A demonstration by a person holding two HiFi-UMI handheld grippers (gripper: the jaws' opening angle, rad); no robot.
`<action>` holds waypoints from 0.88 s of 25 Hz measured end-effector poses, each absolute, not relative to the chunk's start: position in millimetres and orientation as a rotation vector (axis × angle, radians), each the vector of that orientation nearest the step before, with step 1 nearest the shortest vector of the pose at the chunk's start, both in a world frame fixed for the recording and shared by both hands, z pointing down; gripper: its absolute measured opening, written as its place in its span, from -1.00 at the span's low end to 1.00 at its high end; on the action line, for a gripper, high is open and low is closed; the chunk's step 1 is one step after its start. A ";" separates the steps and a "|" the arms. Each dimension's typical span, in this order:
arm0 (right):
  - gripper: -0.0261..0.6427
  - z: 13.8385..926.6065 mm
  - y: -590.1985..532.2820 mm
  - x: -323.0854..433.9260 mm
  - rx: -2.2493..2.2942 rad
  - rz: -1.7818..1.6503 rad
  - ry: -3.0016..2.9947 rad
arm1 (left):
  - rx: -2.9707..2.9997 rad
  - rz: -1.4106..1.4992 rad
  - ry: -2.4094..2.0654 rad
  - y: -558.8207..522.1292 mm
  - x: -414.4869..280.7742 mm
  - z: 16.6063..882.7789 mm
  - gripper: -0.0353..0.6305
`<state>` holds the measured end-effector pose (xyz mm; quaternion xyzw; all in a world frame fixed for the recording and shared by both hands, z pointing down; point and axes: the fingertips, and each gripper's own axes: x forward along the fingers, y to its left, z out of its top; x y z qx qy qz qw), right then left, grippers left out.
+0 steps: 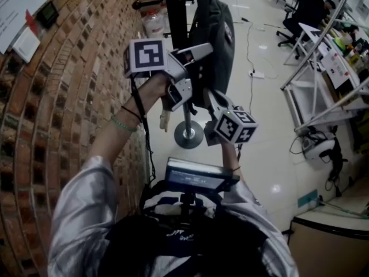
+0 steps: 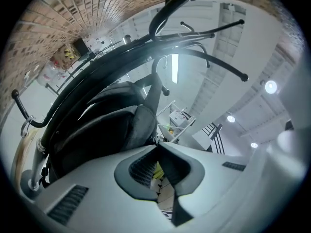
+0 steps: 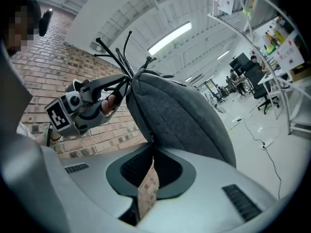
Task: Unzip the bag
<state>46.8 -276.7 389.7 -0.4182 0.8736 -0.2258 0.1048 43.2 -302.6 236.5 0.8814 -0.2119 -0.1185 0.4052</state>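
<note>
Head view
- Bag: a grey bag (image 1: pixel 214 33) hangs from a coat stand (image 1: pixel 176 10) at 12 o'clock, off the floor.
- Left gripper (image 1: pixel 199 52): at the bag's upper edge.
- Right gripper (image 1: pixel 214 103): lower down, at the bag's bottom edge, 5 o'clock of the left.
- Surface: a pale, glossy floor (image 1: pixel 265 114) with a cable trailing at 1 o'clock.
- Room: a brick wall (image 1: pixel 69 79) at 9 o'clock and desks (image 1: pixel 323 51) at 2 o'clock.

Left gripper view
- Jaws: the tips meet on the bag's fabric, judged to be pinching a fold to steady the bag.

Right gripper view
- Jaws: closed on a small dark tab at the seam, judged to be the zip pull (image 3: pixel 152 140). The bag rises towards 1 o'clock.
- Method: hold the upper pinch firm so the seam stays taut. Draw the pull along the seam line, not away from it. A hanging bag may swing.
</note>
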 end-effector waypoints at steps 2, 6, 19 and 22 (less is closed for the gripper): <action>-0.92 395.4 -276.7 46.8 -1.239 -0.676 2.582 | 2.231 -0.315 -0.525 -306.7 43.1 231.5 -0.85; -0.92 406.8 -277.4 46.2 -1.248 -0.699 2.586 | 2.237 -0.294 -0.502 -304.4 47.5 222.3 -0.85; -0.92 441.1 -279.0 50.5 -1.339 -0.727 2.622 | 2.238 -0.251 -0.500 -319.5 53.9 208.3 -0.84; -0.92 449.2 -280.3 51.3 -1.360 -0.735 2.626 | 2.247 -0.260 -0.507 -327.4 52.5 206.9 -0.84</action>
